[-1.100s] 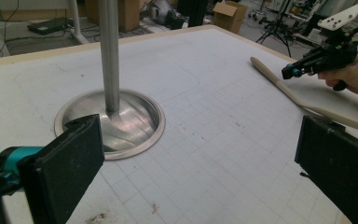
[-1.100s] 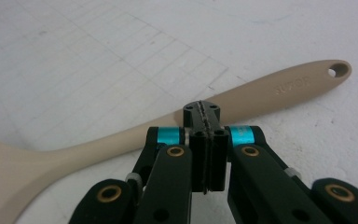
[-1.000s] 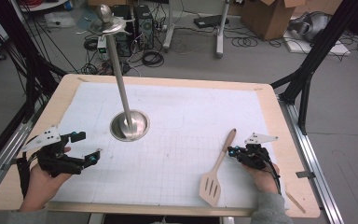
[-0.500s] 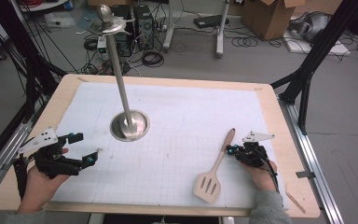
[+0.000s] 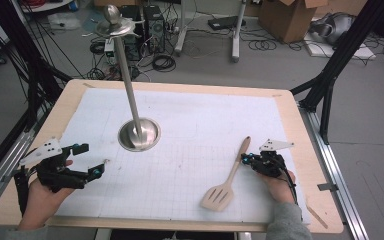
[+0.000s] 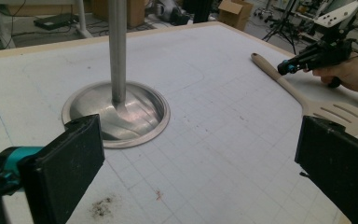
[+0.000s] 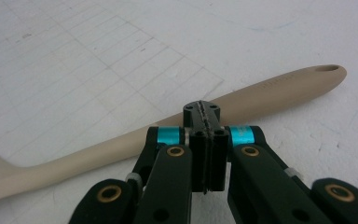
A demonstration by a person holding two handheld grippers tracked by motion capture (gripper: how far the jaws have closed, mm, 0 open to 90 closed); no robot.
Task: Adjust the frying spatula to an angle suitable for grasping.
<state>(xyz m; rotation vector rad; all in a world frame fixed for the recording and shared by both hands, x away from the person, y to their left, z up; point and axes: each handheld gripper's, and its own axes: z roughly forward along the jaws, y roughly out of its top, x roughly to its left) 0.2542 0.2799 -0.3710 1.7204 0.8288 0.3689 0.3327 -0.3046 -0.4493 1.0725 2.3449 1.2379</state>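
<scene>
Right claw (image 7: pixel 204 122): my jaws are pressed together with nothing between them, tips parked right against the spatula's handle.
Left claw (image 5: pixel 82 160): jaws spread wide, idle near the table's left edge, holding nothing.
Spatula (image 5: pixel 228 177): lying flat on the grid mat (image 5: pixel 190 150), handle toward the far side, slotted blade toward me.
How I'd do it: open up first, straddle the handle mid-length, come down low, then squeeze square across it.
Watch out: thin, flat handle, so a glancing pinch could skid it away.
Stand (image 5: pixel 139 134): well apart, no obstacle.
</scene>
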